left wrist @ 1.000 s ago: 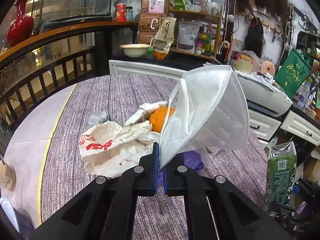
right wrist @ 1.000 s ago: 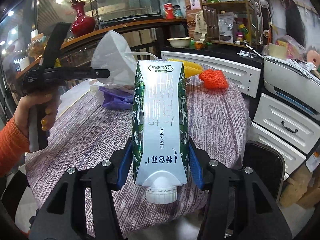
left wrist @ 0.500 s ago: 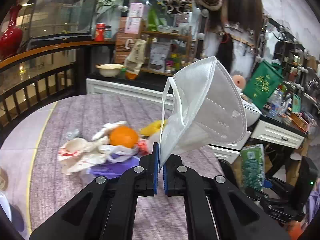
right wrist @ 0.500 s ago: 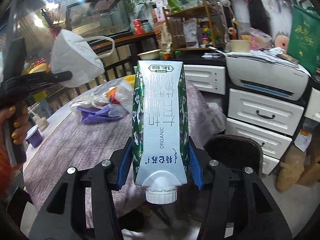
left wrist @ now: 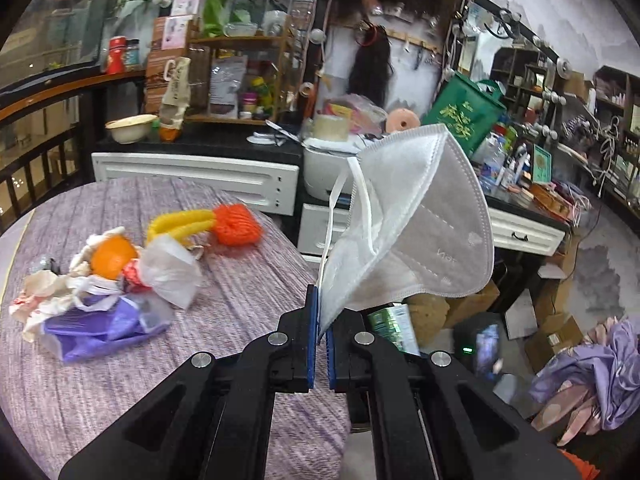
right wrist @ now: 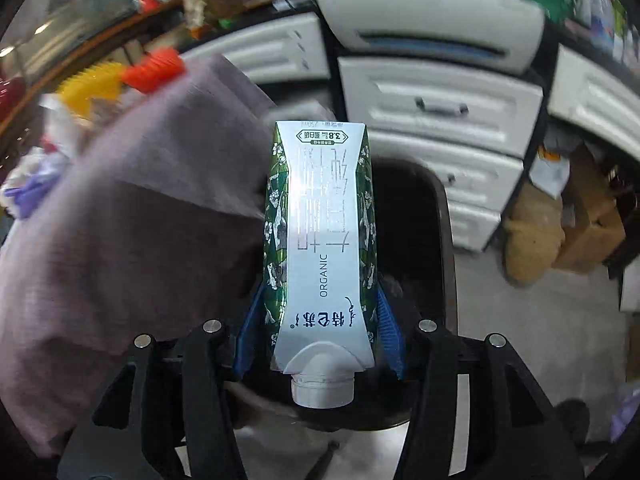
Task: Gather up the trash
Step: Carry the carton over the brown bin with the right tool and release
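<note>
Tablecloth purple, perhaps woven; cluttered shelves.

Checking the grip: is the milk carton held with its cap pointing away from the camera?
No, the milk carton's white cap faces the camera, between the right claw's fingers.

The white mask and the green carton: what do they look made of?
The mask looks like soft matte nonwoven fabric, going by its stitched seams and elastic loops. The carton looks like glossy coated paperboard: sharp folds, shiny print, and a cap that is probably plastic.
</note>
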